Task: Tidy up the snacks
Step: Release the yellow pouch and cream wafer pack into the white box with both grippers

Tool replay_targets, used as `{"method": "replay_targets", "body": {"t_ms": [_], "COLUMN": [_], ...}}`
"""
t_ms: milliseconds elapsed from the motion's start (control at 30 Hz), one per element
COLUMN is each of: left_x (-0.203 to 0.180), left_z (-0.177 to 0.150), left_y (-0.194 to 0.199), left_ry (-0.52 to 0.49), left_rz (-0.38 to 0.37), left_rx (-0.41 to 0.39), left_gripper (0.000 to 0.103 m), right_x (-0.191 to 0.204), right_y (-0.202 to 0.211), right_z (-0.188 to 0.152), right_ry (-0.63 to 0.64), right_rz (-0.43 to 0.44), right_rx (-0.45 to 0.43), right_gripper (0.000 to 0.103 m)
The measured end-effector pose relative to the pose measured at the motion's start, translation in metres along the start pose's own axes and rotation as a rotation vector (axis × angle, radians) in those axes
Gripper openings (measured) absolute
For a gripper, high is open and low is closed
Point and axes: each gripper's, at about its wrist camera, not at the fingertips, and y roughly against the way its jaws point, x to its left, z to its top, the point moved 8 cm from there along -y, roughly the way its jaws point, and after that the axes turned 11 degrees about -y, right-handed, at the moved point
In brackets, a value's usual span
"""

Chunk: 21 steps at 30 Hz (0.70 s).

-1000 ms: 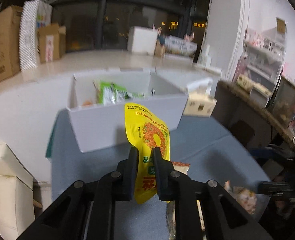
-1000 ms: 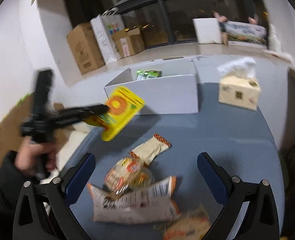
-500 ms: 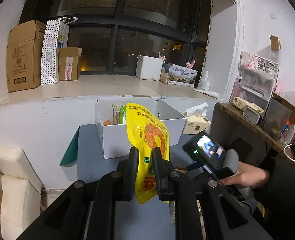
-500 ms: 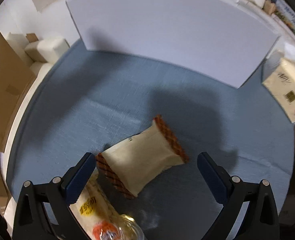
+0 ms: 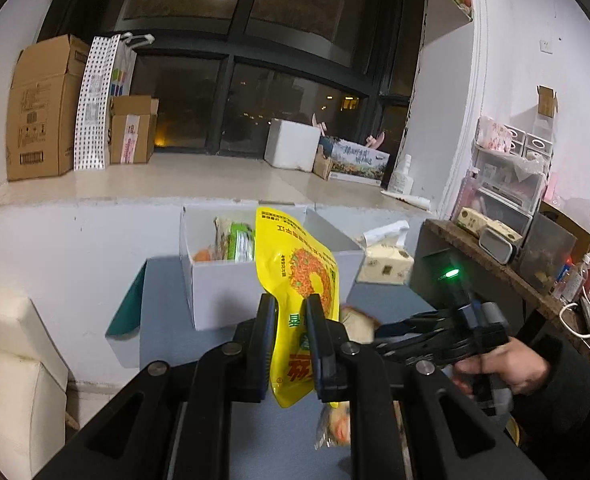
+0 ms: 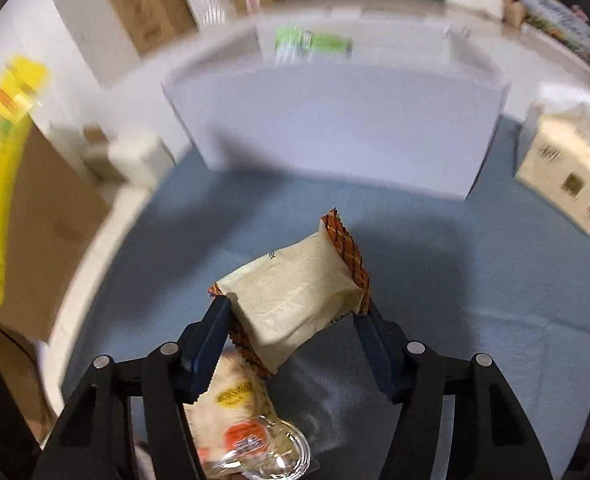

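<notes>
Over the blue-grey cloth-covered table (image 6: 475, 280), the left gripper (image 5: 287, 320) is clamped on a glossy yellow snack pouch (image 5: 299, 276), held upright above the table with its long axis running up and slightly right, top edge toward the window. Just beyond the pouch stands the open white cardboard box (image 5: 223, 288), a green-and-white packet (image 5: 241, 242) and other snacks already inside.

The right gripper (image 6: 295, 322) points steeply down at a cream pillow-shaped snack packet with brown-orange crimped ends (image 6: 295, 292). That packet lies on the cloth with its long axis diagonal, one crimped end toward the box and the other back by the left finger. The jaws have just been closing, and the packet now sits between them with both pads at its sides, seemingly pinching it.

Under the gripper's left finger lies a clear-wrapped snack with an orange label (image 6: 251, 432). Right of the box sits a cream tissue box (image 6: 567, 176). Nothing lies between the cream packet and the box wall.
</notes>
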Motion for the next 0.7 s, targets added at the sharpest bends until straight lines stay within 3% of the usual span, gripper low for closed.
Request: {"method": "replay_targets", "body": {"t_ms": [267,400,600,667,700], "left_x": [0.022,0.042,0.067,0.078,0.082], "left_z": [0.070,0.093,0.100,0.094,0.090], "left_y": [-0.059,-0.102,-0.168,-0.189,-0.196], "left_ry": [-0.002,0.012,0.013,0.045,0.067], "left_rz": [0.033,0.067,0.116,0.133,0.130], "left_rx": [-0.036,-0.006,0.062,0.116,0.147], "left_gripper": [0.018,0.018,0.020,0.034,0.062], "right_x": [-0.010,-0.025,-0.053,-0.056,-0.057], "right_y": [0.069,0.074,0.047,0.034,0.029], "right_z": [0.080,0.127,0.184,0.196,0.199], "right_ry": [-0.086,-0.105,-0.159,-0.161,-0.156], "right_rz": [0.044,0.006,-0.028,-0.023,-0.025], "right_rx": [-0.219,-0.263,-0.245,-0.219,-0.208], "right_gripper": [0.067,0.067,0.069,0.079,0.096]}}
